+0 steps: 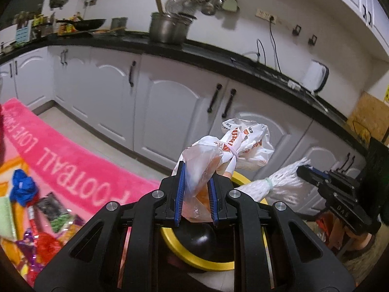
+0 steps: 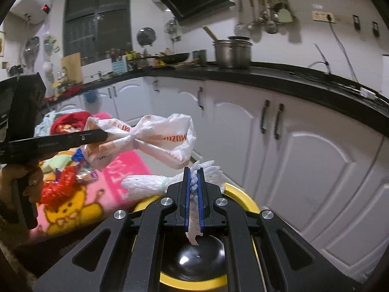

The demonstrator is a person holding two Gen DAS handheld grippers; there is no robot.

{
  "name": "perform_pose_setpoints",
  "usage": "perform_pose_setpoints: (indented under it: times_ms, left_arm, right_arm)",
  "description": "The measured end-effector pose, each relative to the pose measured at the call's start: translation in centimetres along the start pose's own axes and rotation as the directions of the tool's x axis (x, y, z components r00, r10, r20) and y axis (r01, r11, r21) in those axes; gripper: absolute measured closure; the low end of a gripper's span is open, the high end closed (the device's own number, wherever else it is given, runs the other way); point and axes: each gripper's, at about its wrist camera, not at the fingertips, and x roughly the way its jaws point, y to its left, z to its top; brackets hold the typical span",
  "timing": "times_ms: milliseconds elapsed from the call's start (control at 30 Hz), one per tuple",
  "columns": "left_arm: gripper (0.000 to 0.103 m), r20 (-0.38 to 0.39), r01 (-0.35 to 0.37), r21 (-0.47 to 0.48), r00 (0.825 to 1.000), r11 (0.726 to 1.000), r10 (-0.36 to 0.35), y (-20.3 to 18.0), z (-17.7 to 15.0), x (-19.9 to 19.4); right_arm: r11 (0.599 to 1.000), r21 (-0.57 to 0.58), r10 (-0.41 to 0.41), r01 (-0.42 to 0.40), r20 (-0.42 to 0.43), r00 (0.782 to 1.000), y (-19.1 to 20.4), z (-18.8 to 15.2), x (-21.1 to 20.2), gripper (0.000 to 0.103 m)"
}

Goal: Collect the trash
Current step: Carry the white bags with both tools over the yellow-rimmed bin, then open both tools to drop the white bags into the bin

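My left hand-held gripper (image 1: 195, 194) clenched the knotted plastic bag (image 1: 233, 146) and my right hand-held gripper (image 2: 193, 194) pinched white foam netting (image 2: 145, 185), both above the yellow-rimmed bin (image 2: 243, 197); wrappers (image 1: 43, 223) at nine o'clock remained uncollected on the pink rug (image 1: 73, 150).

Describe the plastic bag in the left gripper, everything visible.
The plastic bag is thin, crinkled white film with orange print, cinched at its middle by a tie so it flares both ways like a bow. One end is pinched between the left gripper's blue pads; the other hangs free in the air above the yellow-rimmed bin. Nothing else visibly touches it.
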Motion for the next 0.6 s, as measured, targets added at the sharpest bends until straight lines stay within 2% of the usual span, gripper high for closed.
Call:
perform_pose_setpoints:
  times_ms: [300,600]
  left_arm:
    - [0.091,-0.103,-0.027,0.056,0.994,0.998,0.032,-1.6,-2.5,4.3]
    - [0.087,-0.188,-0.051,0.062,0.980,0.997,0.061,-1.1,-4.4,6.7]
  right_arm:
    - [0.997,-0.007,-0.081,0.081,-0.065,0.995,-2.5,-3.0,1.2,0.097]
    - [0.998,-0.001,-0.066,0.066,-0.153,0.986,-2.3,-4.8,3.7,0.097]
